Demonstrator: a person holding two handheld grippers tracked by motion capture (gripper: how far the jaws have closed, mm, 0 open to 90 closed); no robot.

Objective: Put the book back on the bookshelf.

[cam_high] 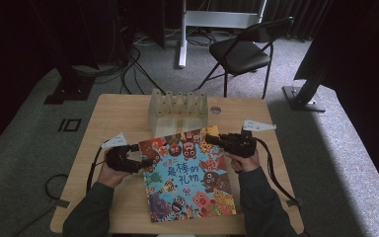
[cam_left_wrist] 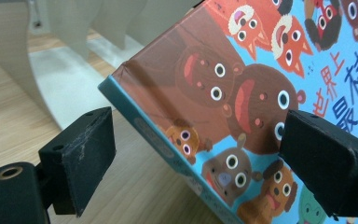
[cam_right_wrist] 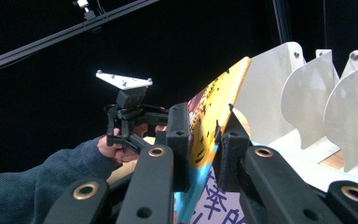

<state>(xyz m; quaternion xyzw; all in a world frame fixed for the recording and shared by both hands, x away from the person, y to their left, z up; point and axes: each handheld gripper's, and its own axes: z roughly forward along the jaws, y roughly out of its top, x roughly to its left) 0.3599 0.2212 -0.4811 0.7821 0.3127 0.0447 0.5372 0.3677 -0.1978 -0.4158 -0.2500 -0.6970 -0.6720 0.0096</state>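
Observation:
A colourful picture book [cam_high: 187, 173] with cartoon animals on its cover lies on the wooden table [cam_high: 113, 113], its far end raised toward the rack. My right gripper [cam_high: 212, 139] is shut on the book's far right corner; in the right gripper view the jaws of this gripper [cam_right_wrist: 204, 140] clamp the yellow edge of the book [cam_right_wrist: 216, 91]. My left gripper [cam_high: 145, 162] is at the book's left edge. In the left gripper view it [cam_left_wrist: 200, 163] stands open, one jaw on each side of the lifted spine corner of the book [cam_left_wrist: 242, 70], with gaps showing.
A white slotted rack [cam_high: 177, 111] stands just behind the book, its dividers close in both gripper views [cam_left_wrist: 70, 56] [cam_right_wrist: 307, 102]. A black folding chair [cam_high: 242, 49] and cables are on the carpet beyond the table. Bare tabletop lies left and right of the book.

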